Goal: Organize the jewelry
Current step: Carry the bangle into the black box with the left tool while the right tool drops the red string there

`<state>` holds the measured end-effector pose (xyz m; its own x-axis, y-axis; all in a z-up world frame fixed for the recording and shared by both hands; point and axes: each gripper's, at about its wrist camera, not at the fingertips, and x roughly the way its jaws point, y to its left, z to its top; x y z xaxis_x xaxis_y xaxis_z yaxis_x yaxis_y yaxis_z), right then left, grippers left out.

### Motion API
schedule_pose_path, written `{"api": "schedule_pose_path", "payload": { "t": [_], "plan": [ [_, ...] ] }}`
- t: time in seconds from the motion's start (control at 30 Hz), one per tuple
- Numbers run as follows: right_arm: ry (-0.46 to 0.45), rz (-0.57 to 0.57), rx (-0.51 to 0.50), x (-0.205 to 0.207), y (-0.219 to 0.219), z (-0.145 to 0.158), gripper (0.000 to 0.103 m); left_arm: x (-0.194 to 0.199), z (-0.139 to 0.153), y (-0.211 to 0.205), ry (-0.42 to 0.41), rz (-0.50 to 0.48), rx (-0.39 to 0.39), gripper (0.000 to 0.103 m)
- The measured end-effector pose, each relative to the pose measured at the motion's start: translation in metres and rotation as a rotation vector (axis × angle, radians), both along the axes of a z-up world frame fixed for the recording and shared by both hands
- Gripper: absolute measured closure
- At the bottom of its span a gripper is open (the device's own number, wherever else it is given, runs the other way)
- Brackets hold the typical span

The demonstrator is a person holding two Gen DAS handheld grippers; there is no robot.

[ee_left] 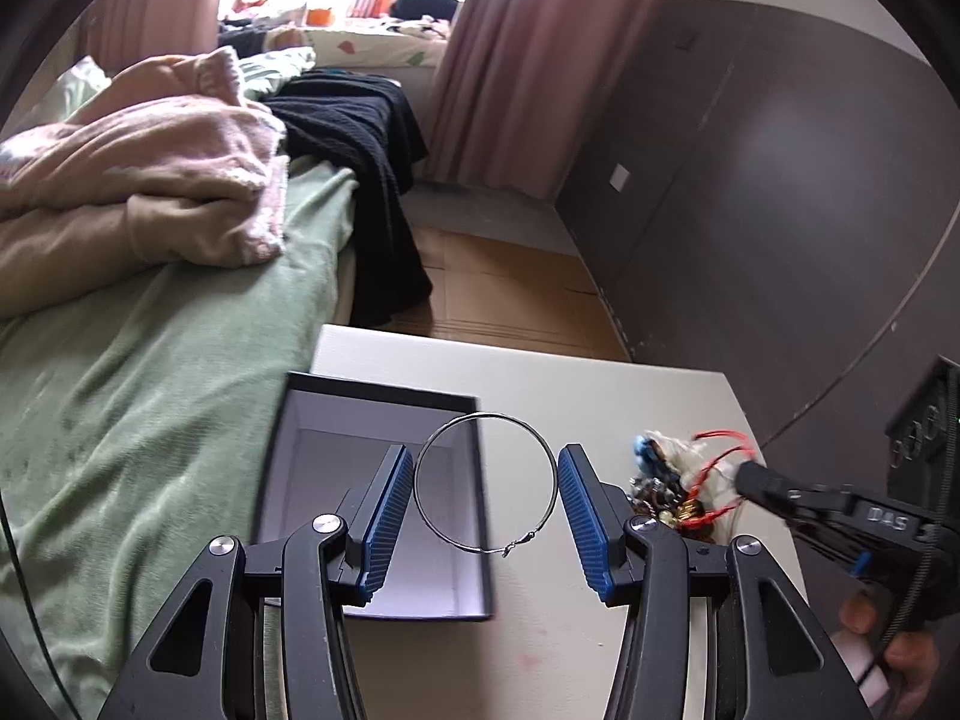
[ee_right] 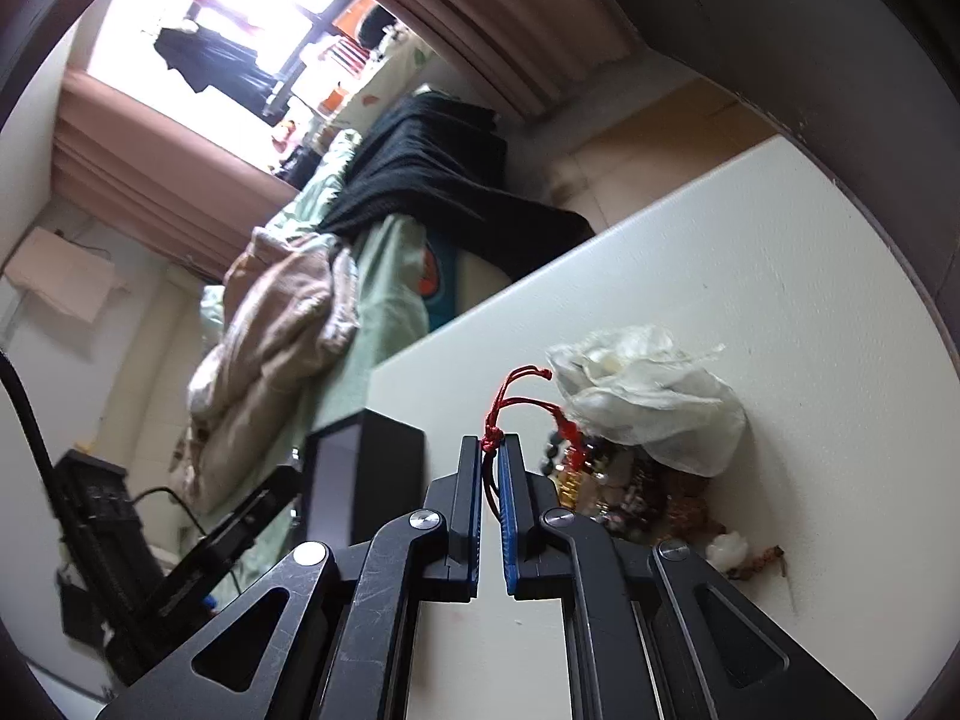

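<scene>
Between the blue ribbed pads of the left gripper (ee_left: pixel 486 501), a thin silver hoop (ee_left: pixel 485 489) is held flat, its rim touching a pad on each side, so the jaws stand about half open and clamped on its width. It hangs over the right wall of an open dark box (ee_left: pixel 384 414) with a pale lining, which sits on a white table (ee_left: pixel 540 372) beside a bed with a green cover (ee_left: pixel 120 396). The hoop is a plain wire ring with a small clasp at its near edge.

To the right, the right gripper (ee_right: pixel 492 450) has its jaws nearly closed, pinching a knotted red cord (ee_right: pixel 491 441). The cord leads toward a heap of jewelry (ee_right: pixel 624 492) on the table: dark beads, gold pieces and reddish strands, half covered by a crumpled pale sheer pouch (ee_right: pixel 648 402). Single pieces in the heap are too tangled and small to tell apart, and the gripper's arms hide its near side. A hand (ee_left: pixel 888 654) is cut off at the frame's edge.
</scene>
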<state>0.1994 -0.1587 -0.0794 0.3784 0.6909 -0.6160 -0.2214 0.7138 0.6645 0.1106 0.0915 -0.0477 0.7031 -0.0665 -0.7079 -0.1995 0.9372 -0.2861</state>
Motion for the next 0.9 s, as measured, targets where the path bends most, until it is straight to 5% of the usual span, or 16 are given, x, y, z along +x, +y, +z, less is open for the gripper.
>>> {"api": "schedule_pose_path", "payload": {
  "t": [0.3, 0.43, 0.9],
  "plan": [
    [-0.094, 0.048, 0.076, -0.012, 0.022, 0.031, 0.096, -0.003, 0.003, 0.033, -0.007, 0.07, -0.058, 0.049],
    [-0.116, 0.092, 0.093, -0.018, 0.044, 0.038, 0.096, -0.011, 0.005, 0.055, -0.03, 0.139, -0.133, 0.019],
    [-0.083, 0.27, 0.099, -0.022, 0.132, 0.032, 0.095, -0.045, 0.014, 0.096, -0.058, 0.257, -0.179, 0.019]
  ]
}}
